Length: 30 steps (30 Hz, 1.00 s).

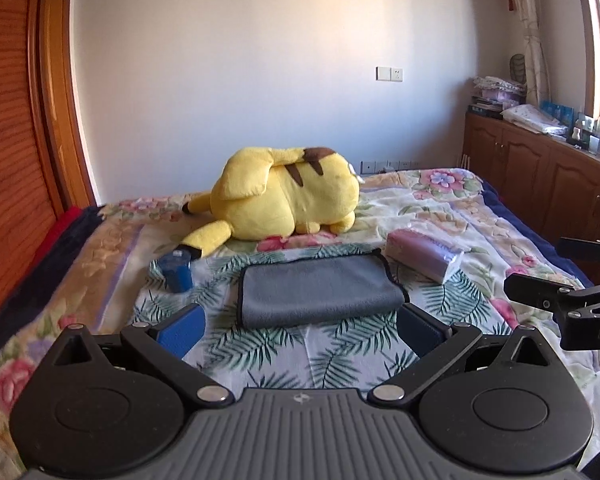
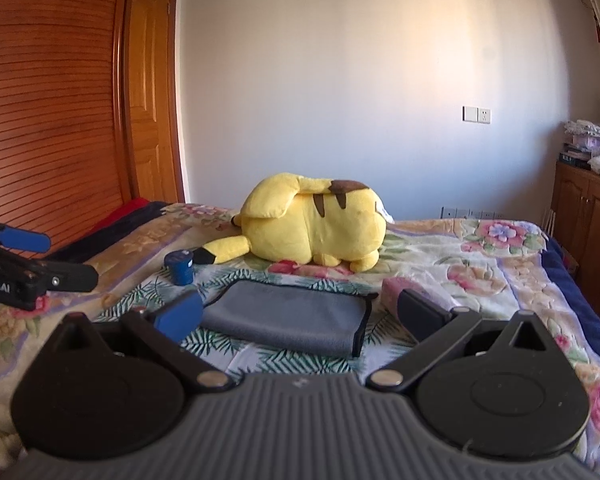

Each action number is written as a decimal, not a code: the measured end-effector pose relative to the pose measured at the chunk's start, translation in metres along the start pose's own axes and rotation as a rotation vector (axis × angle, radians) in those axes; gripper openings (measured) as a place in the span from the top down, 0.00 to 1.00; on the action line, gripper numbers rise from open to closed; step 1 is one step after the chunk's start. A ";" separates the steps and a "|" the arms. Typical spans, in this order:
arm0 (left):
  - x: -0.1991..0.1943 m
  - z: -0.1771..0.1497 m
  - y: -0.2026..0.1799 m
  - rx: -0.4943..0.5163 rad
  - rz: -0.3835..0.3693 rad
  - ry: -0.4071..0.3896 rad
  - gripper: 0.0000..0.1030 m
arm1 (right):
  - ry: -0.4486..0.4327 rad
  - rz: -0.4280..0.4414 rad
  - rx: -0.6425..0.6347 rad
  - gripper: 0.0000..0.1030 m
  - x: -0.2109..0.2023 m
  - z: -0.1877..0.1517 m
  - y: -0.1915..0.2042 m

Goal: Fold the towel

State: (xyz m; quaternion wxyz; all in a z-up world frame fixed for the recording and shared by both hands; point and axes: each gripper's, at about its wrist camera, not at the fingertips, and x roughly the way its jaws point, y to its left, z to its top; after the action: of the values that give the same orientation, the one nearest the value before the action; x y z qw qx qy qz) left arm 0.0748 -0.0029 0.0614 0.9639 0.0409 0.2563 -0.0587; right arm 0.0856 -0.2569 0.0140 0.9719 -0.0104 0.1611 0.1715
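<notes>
A grey towel [image 1: 320,288] with a dark edge lies folded flat on a leaf-patterned cloth on the bed; it also shows in the right wrist view [image 2: 288,320]. My left gripper [image 1: 300,330] is open and empty, held just short of the towel's near edge. My right gripper [image 2: 300,316] is open and empty, also just in front of the towel. The right gripper's fingers [image 1: 540,296] show at the right edge of the left wrist view, and the left gripper's fingers [image 2: 44,276] at the left of the right wrist view.
A yellow plush toy [image 1: 288,196] lies behind the towel. A blue cylinder [image 1: 178,272] stands to the towel's left and a pink wrapped pack [image 1: 424,254] to its right. A wooden wardrobe [image 2: 48,100] is left of the bed, low cabinets [image 1: 540,176] right.
</notes>
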 end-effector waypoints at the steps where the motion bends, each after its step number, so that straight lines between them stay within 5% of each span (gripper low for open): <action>1: 0.000 -0.004 0.000 -0.005 0.001 0.006 0.00 | 0.003 -0.001 0.001 0.00 -0.001 -0.003 0.001; 30: 0.033 -0.105 -0.012 0.001 0.056 0.087 0.00 | 0.123 -0.038 0.060 0.00 0.005 -0.080 0.006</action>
State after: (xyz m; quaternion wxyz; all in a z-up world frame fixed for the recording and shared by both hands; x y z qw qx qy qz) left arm 0.0498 -0.0064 -0.0464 0.9532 0.0509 0.2966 -0.0299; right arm 0.0627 -0.2558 -0.0634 0.9631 0.0052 0.2254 0.1471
